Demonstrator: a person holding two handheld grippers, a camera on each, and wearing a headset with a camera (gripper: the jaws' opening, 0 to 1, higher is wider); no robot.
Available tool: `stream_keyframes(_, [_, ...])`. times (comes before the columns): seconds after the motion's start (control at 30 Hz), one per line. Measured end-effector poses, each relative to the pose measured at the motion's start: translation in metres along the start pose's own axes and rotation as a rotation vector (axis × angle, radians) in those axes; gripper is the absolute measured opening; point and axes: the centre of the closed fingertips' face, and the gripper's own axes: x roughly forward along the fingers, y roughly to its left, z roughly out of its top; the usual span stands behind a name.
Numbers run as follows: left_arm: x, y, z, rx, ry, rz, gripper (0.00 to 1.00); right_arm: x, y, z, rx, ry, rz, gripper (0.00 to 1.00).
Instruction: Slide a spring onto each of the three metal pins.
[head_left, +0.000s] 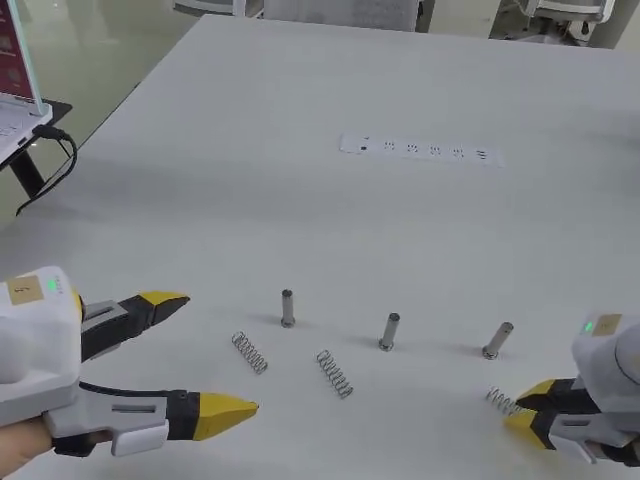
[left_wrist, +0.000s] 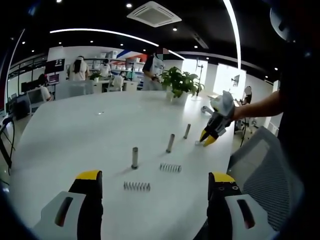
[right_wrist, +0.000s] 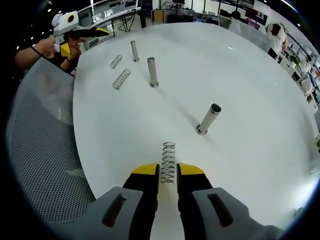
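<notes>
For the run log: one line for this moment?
left hand-held gripper: open | right hand-held gripper: jaws astride right spring end, grip unclear | pins: all three upright, bare | other springs: lying flat

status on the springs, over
Left gripper open, hovering. Right gripper pinching third spring. All three pins bare, two springs loose. Nothing blocking.

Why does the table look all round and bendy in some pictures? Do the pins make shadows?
Left gripper view: the fisheye lens bends the table into a curve, and the ceiling lights glare white. Right gripper view: same bending; the near pin throws a soft, faint shadow, and the spring at the right gripper looks sharp. Head view: table edges look straight, pin shadows faint.
</notes>
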Motion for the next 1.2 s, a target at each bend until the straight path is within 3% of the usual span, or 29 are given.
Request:
stream_keyframes(0.1, [0.0,0.0,-0.001,0.001,0.002,-0.001,0.83,0.002,0.001,-0.003,-0.026,0.022,-0.006,0.09])
stream_keyframes(0.53, [0.001,-0.004,-0.003,0.011,0.006,-0.011,0.82,-0.005,0.0,0.004,-0.039,-0.006,-0.018,0.08])
stream_keyframes(0.67, [0.001,-0.009,0.001,0.022,-0.002,-0.02,0.81,-0.012,0.002,0.009,-0.036,-0.021,-0.015,0.08])
stream_keyframes(0.77, [0.001,-0.011,0.01,0.072,-0.028,-0.008,0.8,-0.015,0.005,0.012,-0.047,-0.029,-0.011,0.08])
stream_keyframes(0.9, [0.004,-0.021,0.015,0.067,-0.047,-0.052,0.74,-0.017,0.007,0.017,-0.066,-0.037,-0.008,0.08])
stream_keyframes(1.0, [0.01,-0.032,0.011,0.09,-0.021,-0.102,0.73,-0.019,0.01,0.021,-0.079,-0.043,-0.004,0.08])
stream_keyframes(1.2, [0.018,-0.043,0.006,0.097,0.004,-0.178,0.65,-0.024,0.016,0.031,-0.111,-0.056,0.009,0.08])
